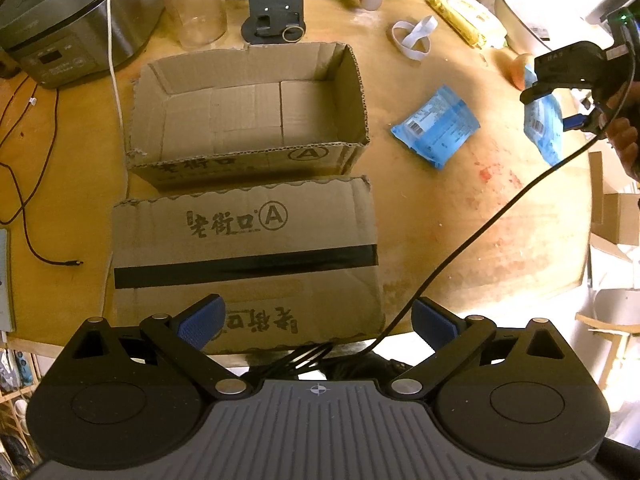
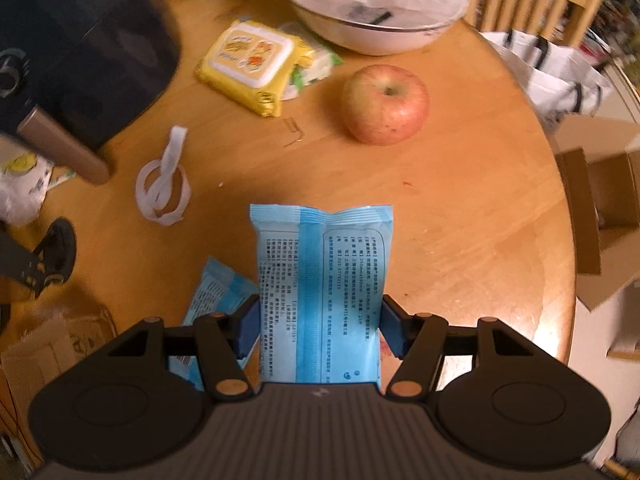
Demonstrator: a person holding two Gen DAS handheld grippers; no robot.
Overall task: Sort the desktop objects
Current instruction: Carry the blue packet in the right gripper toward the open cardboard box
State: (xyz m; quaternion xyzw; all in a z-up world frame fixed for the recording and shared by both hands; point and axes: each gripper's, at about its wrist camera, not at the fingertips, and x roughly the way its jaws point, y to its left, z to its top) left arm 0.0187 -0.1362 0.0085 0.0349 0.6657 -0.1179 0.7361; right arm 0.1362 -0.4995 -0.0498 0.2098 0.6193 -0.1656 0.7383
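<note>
Between the blue pads of the right hand-held gripper (image 2: 320, 330) sits a light-blue packet (image 2: 318, 296), pinched across its width and hanging clear of the table (image 2: 460, 240). Just behind it on the wood lies a second blue packet (image 1: 436, 125), part hidden in the right wrist view but plain in the left one. Under the left hand-held gripper (image 1: 318, 320), whose jaws stand wide with nothing between them, is an upturned cardboard box (image 1: 244, 256) with a black tape strip. Beyond that sits an open cardboard box (image 1: 248, 114), and its floor looks bare. Farther off lie a white strap (image 2: 164, 184), a yellow wipes pack (image 2: 250, 64) and an apple (image 2: 386, 104), with a white bowl (image 2: 376, 36) at the back. Judging by the bare box, sorting has barely begun: one packet is lifted but not yet placed, and the other packet, strap, wipes and apple are all left.
</note>
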